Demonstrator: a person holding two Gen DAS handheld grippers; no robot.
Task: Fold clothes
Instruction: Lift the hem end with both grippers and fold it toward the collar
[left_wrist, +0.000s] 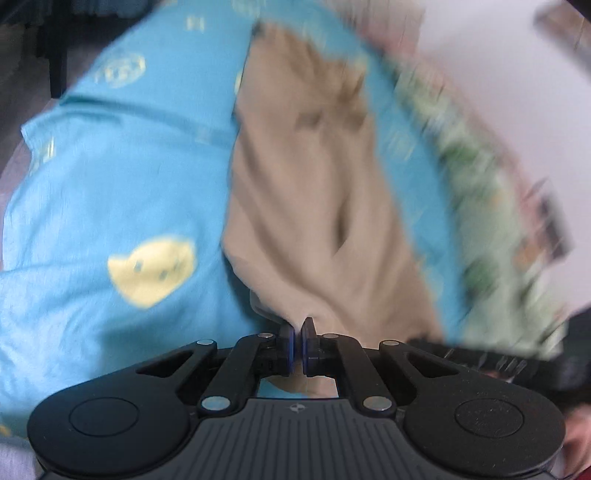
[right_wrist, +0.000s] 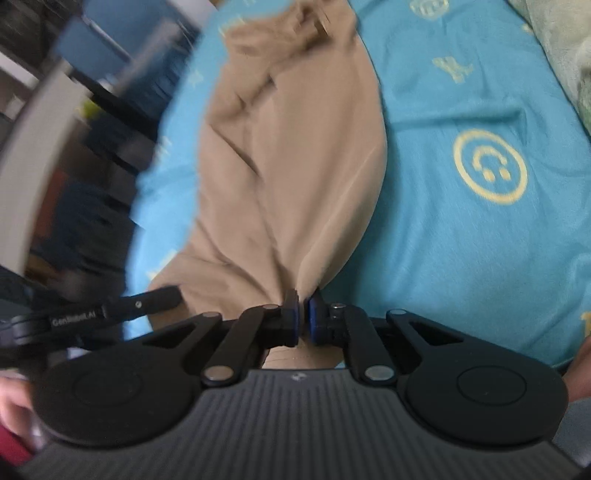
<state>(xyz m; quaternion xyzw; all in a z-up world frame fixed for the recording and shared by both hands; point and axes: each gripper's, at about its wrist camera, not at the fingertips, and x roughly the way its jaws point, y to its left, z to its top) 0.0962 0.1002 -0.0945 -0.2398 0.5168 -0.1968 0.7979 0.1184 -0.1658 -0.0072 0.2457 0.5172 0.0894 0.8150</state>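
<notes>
Both grippers pinch one tan garment (left_wrist: 295, 184): the left gripper (left_wrist: 297, 326) and the right gripper (right_wrist: 302, 301) each have jaws clenched on a bunched edge. It trails away over a blue bedsheet (right_wrist: 461, 240) (yellow smiley print), blurred.

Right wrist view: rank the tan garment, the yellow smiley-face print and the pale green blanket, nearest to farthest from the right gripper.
1. Tan garment: clamped in the right gripper.
2. Yellow smiley-face print: on the blue sheet, up and right.
3. Pale green blanket: far upper right corner.
</notes>
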